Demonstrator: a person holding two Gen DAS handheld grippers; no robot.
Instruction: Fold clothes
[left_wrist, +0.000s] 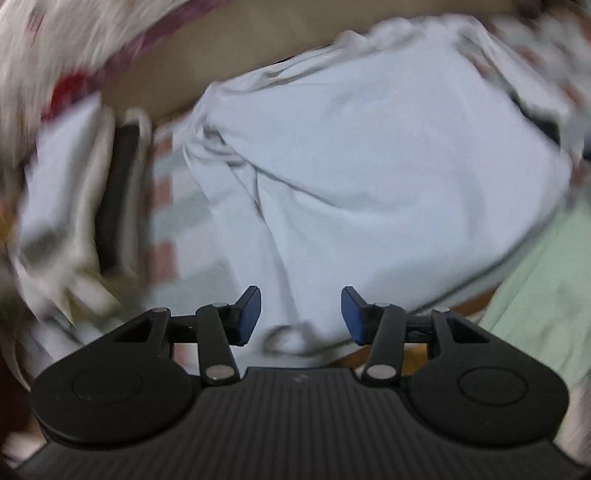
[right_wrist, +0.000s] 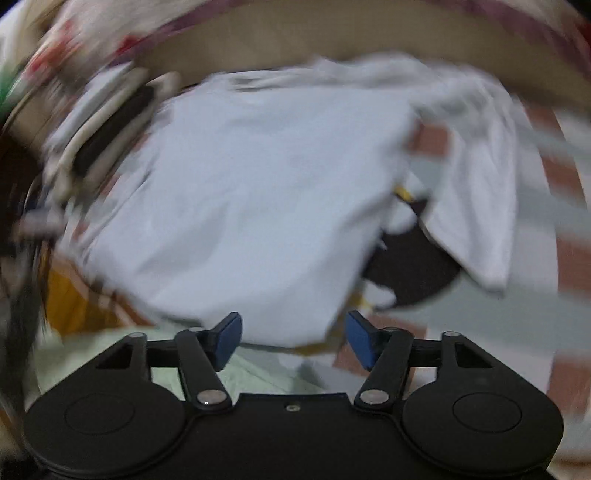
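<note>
Both grippers, left gripper and right gripper, have their jaws spread apart, gripping nothing. At frame centre, a blurred white T-shirt lies rumpled on a checked cloth.

Dim, soft light; both fisheye views smear with motion blur, perhaps worst at edges.
</note>
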